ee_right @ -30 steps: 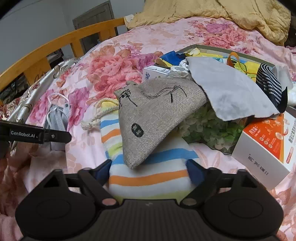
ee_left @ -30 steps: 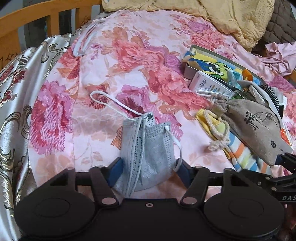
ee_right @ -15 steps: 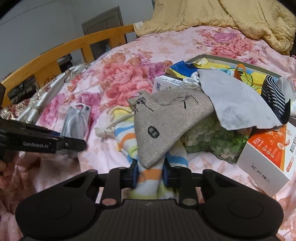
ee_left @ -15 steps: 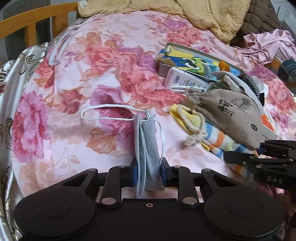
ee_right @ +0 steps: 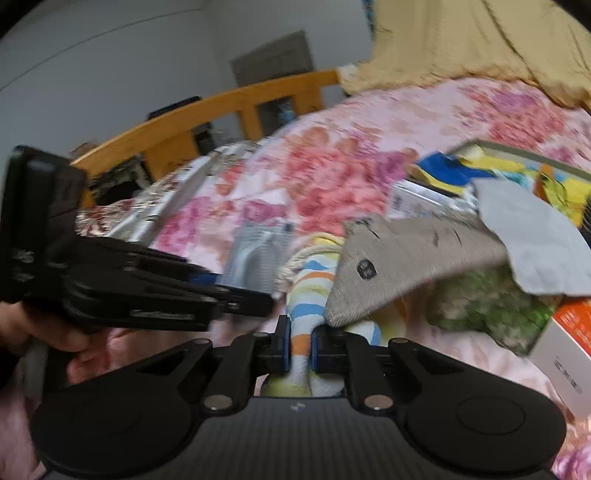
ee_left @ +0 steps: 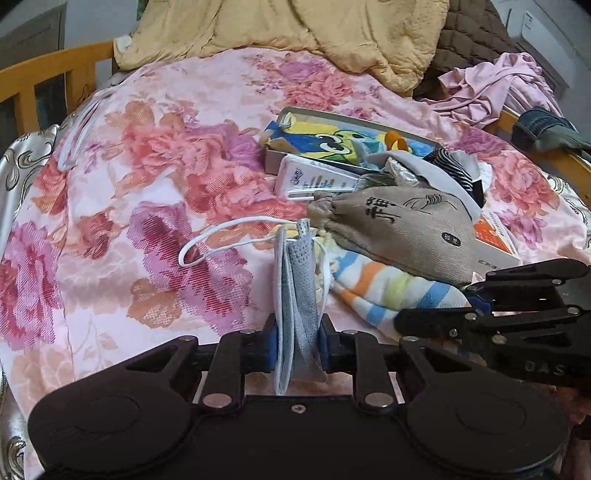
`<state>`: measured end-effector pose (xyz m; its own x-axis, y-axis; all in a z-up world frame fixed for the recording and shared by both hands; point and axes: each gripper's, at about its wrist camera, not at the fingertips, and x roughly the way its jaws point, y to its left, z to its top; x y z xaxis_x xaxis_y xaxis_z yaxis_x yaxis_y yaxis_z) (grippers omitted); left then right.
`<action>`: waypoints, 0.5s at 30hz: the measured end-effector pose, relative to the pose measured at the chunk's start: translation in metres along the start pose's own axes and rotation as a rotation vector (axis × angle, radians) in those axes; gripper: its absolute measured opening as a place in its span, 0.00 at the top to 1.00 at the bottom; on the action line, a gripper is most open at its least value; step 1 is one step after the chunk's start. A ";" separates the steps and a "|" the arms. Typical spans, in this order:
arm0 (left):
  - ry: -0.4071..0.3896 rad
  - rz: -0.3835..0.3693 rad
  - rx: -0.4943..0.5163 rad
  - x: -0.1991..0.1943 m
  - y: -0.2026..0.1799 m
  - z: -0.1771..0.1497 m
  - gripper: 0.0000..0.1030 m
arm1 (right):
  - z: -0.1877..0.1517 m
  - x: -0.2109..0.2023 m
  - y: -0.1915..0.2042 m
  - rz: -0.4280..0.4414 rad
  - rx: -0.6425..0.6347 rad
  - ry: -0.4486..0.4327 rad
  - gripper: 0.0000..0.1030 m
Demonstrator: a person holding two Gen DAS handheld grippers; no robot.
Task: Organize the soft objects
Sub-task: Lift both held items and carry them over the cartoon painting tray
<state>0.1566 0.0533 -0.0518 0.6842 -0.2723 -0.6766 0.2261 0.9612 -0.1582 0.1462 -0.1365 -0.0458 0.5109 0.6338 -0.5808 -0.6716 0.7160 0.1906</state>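
My left gripper (ee_left: 297, 343) is shut on a folded grey-blue face mask (ee_left: 299, 280), which stands on edge above the floral bedspread (ee_left: 155, 206) with its white ear loop trailing left. My right gripper (ee_right: 300, 347) has its jaws closing, and the blue pads pinch a striped cloth (ee_right: 306, 280) between them. A beige drawstring pouch (ee_right: 399, 258) lies across that cloth. In the left wrist view the striped cloth (ee_left: 388, 288) and pouch (ee_left: 402, 232) lie to the right of the mask. In the blurred right wrist view, a hand holds the left gripper (ee_right: 258, 295) at the left.
A shallow tin (ee_left: 332, 118) packed with colourful cloths sits behind the pouch, a white box (ee_left: 317, 181) against it. An orange-and-white box (ee_right: 569, 343), a green cloth (ee_right: 491, 306) and a grey cloth (ee_right: 535, 236) lie to the right. A yellow blanket (ee_left: 295, 26) and wooden rail (ee_left: 48, 70) border the bed.
Both grippers went from open to pinched: left on the mask, right on the striped cloth. Both lifted a little; the mask now stands on edge and the views have swung.
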 end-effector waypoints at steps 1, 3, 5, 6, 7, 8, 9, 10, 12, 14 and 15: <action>-0.004 -0.001 0.001 -0.001 0.000 0.000 0.78 | 0.000 -0.001 0.004 0.000 -0.023 -0.006 0.89; -0.014 0.010 0.000 -0.002 0.000 0.000 0.78 | -0.001 -0.002 0.012 -0.021 -0.086 -0.018 0.89; -0.036 0.024 -0.015 -0.006 0.002 0.001 0.78 | -0.002 -0.004 0.019 -0.020 -0.128 -0.028 0.89; -0.047 0.030 -0.023 -0.008 0.003 0.002 0.78 | -0.002 -0.005 0.022 -0.012 -0.142 -0.036 0.89; -0.061 0.037 -0.030 -0.011 0.004 0.003 0.78 | -0.003 -0.007 0.025 -0.001 -0.158 -0.046 0.89; -0.079 0.044 -0.040 -0.014 0.005 0.004 0.78 | -0.003 -0.009 0.028 0.009 -0.175 -0.059 0.89; -0.094 0.048 -0.048 -0.018 0.006 0.005 0.78 | -0.002 -0.011 0.031 0.018 -0.190 -0.073 0.89; -0.105 0.051 -0.054 -0.020 0.006 0.006 0.78 | -0.002 -0.013 0.034 0.026 -0.201 -0.084 0.89; -0.127 0.057 -0.069 -0.025 0.007 0.008 0.78 | -0.003 -0.019 0.038 0.033 -0.221 -0.110 0.89; -0.145 0.062 -0.080 -0.030 0.007 0.009 0.78 | -0.003 -0.023 0.041 0.030 -0.239 -0.136 0.89; -0.152 0.064 -0.081 -0.032 0.007 0.010 0.78 | -0.002 -0.025 0.043 0.023 -0.253 -0.151 0.89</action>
<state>0.1432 0.0680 -0.0243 0.7938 -0.2077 -0.5716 0.1257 0.9756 -0.1799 0.1030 -0.1225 -0.0249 0.5554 0.6992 -0.4503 -0.7867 0.6173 -0.0118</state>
